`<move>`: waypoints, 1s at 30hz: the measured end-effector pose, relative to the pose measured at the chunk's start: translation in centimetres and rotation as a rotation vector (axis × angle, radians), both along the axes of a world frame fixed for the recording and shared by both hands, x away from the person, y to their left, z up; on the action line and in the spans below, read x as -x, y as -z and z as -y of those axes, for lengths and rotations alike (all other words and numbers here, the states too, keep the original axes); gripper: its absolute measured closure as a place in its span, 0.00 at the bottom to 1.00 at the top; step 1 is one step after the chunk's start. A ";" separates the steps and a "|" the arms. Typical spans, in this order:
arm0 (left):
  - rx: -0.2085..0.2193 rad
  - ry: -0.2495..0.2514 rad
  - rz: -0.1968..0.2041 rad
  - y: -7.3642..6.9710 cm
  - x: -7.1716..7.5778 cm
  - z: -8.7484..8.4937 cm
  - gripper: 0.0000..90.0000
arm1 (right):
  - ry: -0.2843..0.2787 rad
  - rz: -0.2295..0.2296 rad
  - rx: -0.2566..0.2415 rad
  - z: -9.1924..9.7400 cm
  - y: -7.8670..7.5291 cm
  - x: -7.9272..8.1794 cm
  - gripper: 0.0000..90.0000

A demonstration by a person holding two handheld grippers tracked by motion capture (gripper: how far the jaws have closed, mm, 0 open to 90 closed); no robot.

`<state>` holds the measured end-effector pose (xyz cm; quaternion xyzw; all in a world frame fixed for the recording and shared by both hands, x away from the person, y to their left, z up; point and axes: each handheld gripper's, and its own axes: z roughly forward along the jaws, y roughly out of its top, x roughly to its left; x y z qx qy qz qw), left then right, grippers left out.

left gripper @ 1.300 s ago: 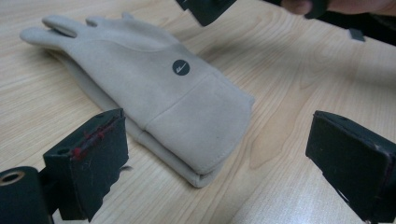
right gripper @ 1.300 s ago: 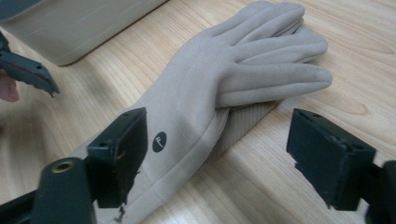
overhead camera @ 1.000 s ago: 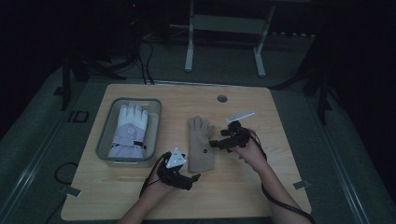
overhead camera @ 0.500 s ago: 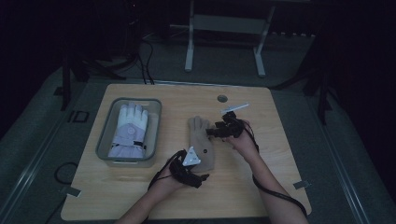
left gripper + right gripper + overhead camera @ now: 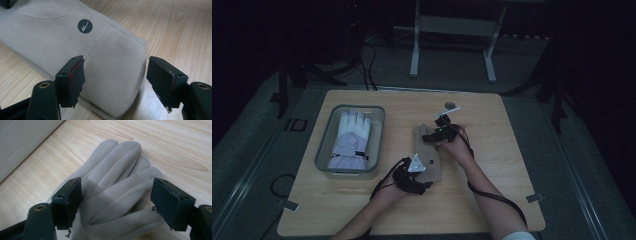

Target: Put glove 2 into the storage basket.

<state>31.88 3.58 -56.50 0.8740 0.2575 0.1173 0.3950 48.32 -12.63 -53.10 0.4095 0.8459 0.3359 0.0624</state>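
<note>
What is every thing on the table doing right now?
Tan glove: flat on the table, not gripped.
White glove: lying in the bin.
Bin: on the table, holding the white glove.
Left gripper: jaws just closing, open astride the tan glove's cuff.
Right gripper: jaws just opening, open over the tan glove's fingers.

Left claw low, near person, jaws apart, just been closing. Right claw farther out, jaws apart, just been reopening. Both forearms enter from bottom edge, angled inward.
</note>
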 end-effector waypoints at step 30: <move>-0.154 -0.022 0.080 -1.7 0.4 0.3 0.91 | -0.007 -0.129 -0.076 -0.3 -0.1 0.1 0.73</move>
